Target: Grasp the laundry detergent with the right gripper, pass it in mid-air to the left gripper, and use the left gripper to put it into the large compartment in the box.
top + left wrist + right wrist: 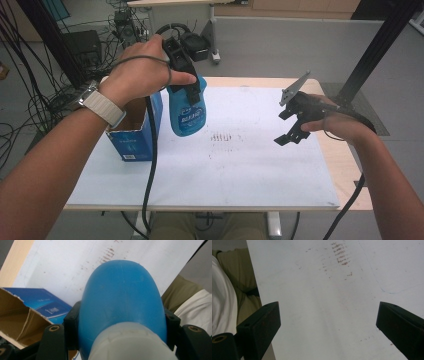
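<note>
An open blue box (134, 131) stands just beside my left tool (186, 75), clamped on the blue bottle (187, 114), which hangs upright over the worktop (260, 165); my right tool (294, 131) gapes empty.

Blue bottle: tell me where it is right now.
In the high view the blue bottle hangs at the left, clamped in the left tongs above the white sheet, just right of the open blue carton.

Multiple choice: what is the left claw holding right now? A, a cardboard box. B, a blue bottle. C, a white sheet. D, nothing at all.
B: the left claw is clamped on the blue bottle, holding it in the air beside the open blue box.
</note>
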The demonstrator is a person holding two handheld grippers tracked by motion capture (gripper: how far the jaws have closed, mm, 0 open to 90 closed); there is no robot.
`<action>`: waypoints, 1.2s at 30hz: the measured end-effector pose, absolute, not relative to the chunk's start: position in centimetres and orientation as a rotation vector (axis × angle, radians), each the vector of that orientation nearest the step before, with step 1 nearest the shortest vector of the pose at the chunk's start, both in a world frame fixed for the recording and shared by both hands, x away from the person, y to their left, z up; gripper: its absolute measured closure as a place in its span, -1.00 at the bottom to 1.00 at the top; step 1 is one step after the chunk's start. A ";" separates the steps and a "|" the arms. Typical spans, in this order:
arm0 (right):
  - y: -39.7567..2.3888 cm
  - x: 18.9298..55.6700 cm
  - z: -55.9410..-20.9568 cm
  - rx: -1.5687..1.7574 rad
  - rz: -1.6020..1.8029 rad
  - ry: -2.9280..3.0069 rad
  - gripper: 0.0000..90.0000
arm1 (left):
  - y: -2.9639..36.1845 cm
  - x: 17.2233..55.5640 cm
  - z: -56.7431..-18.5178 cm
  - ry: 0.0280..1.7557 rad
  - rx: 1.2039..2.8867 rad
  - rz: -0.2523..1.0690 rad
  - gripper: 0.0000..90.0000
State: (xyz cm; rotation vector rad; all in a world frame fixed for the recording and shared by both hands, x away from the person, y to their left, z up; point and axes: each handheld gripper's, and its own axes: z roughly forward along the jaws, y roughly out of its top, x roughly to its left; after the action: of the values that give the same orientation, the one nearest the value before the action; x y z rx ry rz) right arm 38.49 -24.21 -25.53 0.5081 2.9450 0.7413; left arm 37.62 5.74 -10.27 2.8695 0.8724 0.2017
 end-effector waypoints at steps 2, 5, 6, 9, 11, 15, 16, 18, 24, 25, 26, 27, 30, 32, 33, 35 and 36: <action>-24.3 38.5 -25.5 0.513 0.744 2.944 -0.88 | 5.9 37.8 -10.0 0.904 2.862 0.209 -0.16; -24.4 38.6 -25.4 0.509 0.739 2.941 -0.88 | 6.2 38.0 -9.6 0.960 2.840 0.222 -0.16; -24.4 38.6 -25.5 0.507 0.739 2.942 -0.88 | 6.3 38.1 -9.4 0.981 2.829 0.230 -0.16; -24.4 38.7 -25.5 0.511 0.738 2.941 -0.88 | 6.6 38.4 -9.1 1.037 2.814 0.240 -0.16; -24.4 38.8 -25.5 0.513 0.737 2.940 -0.88 | 6.8 38.6 -8.8 1.084 2.794 0.252 -0.16; -24.4 38.9 -25.6 0.517 0.740 2.937 -0.88 | 7.4 39.0 -8.3 1.158 2.766 0.265 -0.16; -24.4 38.9 -25.6 0.518 0.743 2.936 -0.88 | 7.5 39.1 -8.2 1.167 2.764 0.266 -0.16; -24.4 39.0 -25.6 0.521 0.744 2.935 -0.88 | 7.8 39.2 -8.0 1.207 2.745 0.268 -0.16; -24.3 39.2 -25.7 0.526 0.743 2.932 -0.87 | 9.1 39.8 -7.4 1.346 2.664 0.282 -0.16; -24.3 39.2 -25.7 0.526 0.743 2.932 -0.87 | 9.4 39.9 -7.3 1.374 2.643 0.288 -0.16; -24.3 39.2 -25.7 0.526 0.745 2.931 -0.87 | 9.5 40.0 -7.2 1.392 2.625 0.293 -0.16; -24.3 39.3 -25.7 0.526 0.743 2.931 -0.87 | 9.8 40.1 -7.1 1.409 2.618 0.296 -0.16; -24.3 39.4 -25.7 0.536 0.741 2.929 -0.87 | 10.7 40.3 -6.8 1.457 2.587 0.308 -0.16; -24.3 39.5 -25.7 0.532 0.737 2.929 -0.87 | 11.1 40.5 -6.6 1.486 2.571 0.312 -0.16; -24.2 39.5 -25.7 0.536 0.739 2.927 -0.87 | 11.4 40.6 -6.5 1.501 2.563 0.317 -0.16; -24.2 39.6 -25.7 0.533 0.738 2.926 -0.87 | 11.8 40.7 -6.4 1.519 2.558 0.319 -0.16; -24.1 39.6 -25.7 0.538 0.743 2.925 -0.87 | 12.0 40.7 -6.2 1.521 2.563 0.319 -0.16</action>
State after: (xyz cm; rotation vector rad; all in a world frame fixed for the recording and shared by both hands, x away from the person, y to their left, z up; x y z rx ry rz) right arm 39.63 -24.13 -25.72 0.5383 2.9253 0.7428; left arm 40.74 12.01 -6.24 2.5626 1.5210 0.3194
